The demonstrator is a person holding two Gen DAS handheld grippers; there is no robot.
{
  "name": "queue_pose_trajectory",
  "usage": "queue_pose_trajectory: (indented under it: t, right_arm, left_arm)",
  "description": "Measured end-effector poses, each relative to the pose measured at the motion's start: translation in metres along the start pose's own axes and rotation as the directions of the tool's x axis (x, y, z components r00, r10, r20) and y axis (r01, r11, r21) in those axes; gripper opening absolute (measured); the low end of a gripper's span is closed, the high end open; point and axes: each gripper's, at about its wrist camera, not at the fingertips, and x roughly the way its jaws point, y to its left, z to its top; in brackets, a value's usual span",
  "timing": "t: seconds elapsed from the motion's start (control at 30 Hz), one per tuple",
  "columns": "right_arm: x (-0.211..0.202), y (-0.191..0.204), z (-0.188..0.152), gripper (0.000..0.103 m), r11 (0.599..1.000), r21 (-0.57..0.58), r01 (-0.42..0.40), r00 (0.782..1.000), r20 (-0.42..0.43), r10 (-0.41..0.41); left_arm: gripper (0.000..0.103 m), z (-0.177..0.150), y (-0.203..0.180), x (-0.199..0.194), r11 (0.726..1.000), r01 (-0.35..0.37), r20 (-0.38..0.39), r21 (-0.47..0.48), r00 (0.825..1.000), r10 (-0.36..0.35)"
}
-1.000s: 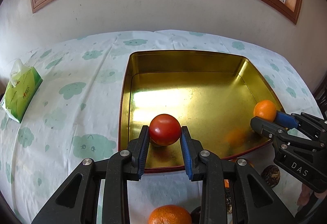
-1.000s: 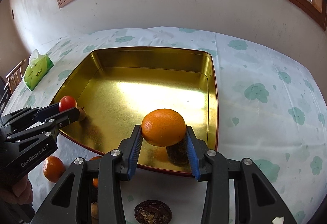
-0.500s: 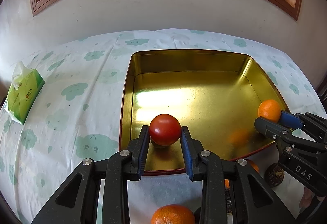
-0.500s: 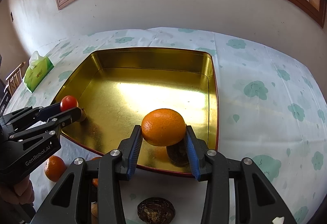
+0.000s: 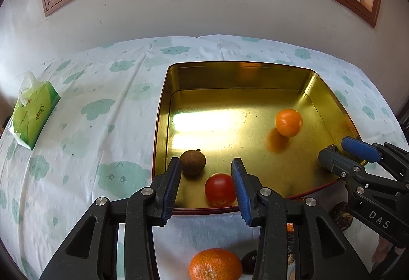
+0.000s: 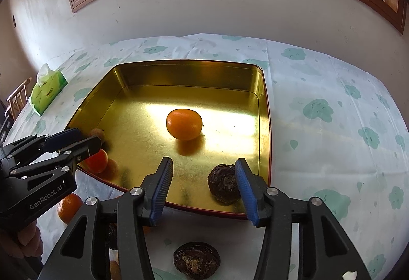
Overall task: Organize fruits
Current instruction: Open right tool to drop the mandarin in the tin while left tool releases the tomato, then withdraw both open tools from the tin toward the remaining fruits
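Observation:
A gold tray (image 5: 161, 111) lies on the cloud-print cloth. My left gripper (image 5: 206, 170) hangs over the tray's near left corner, its jaws opening. A red tomato (image 5: 219, 189) lies loose on the tray floor below them, close to the right finger, with a brown round fruit (image 5: 193, 162) beside it. My right gripper (image 6: 204, 165) is over the near right corner, its jaws opening with nothing between them. An orange (image 6: 184, 124) sits free mid-tray, and a dark wrinkled fruit (image 6: 223, 186) lies by the right finger.
On the cloth before the tray lie another orange (image 5: 215, 264) and a dark wrinkled fruit (image 6: 196, 260). A green tissue pack (image 5: 33, 113) sits far left. A wall with a window stands behind the table. A hand (image 6: 25, 241) holds the left gripper.
Both grippers have opened. The tomato has dropped from the left fingers onto the tray floor. The orange has left the right fingers and moved farther into the tray.

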Motion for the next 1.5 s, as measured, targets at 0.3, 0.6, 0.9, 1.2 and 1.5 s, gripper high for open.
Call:
queue_pose_trajectory:
  t: [0.3,0.6,0.9,1.2,1.5]
  right_arm:
    - [-0.024,0.001,-0.01,0.048,1.0,-0.003,0.019,0.999,0.03,-0.018]
    - [-0.052,0.003,-0.035,0.048,1.0,0.005,0.027,0.999,0.044,-0.027]
    - [-0.063,-0.003,-0.078,0.048,0.999,0.016,0.048,0.999,0.004,-0.048]
    - [-0.068,-0.003,-0.115,0.048,0.999,0.049,0.019,0.999,-0.035,-0.017]
    - [-0.062,-0.002,-0.122,0.048,0.998,0.054,0.007,0.999,-0.052,-0.004]
  left_arm:
    - [0.043,-0.012,0.003,-0.029,1.0,0.0,0.045,-0.002,0.999,0.0]
    - [0.043,-0.041,0.007,-0.064,1.0,0.012,0.076,-0.011,0.997,-0.011]
    - [0.043,-0.091,0.019,-0.083,0.999,0.016,0.046,-0.044,0.999,-0.014]
    - [0.043,-0.139,0.026,-0.088,0.998,0.021,-0.004,-0.067,1.0,-0.021]
    - [0.043,-0.151,0.019,-0.082,0.999,0.018,-0.018,-0.05,1.0,-0.019]
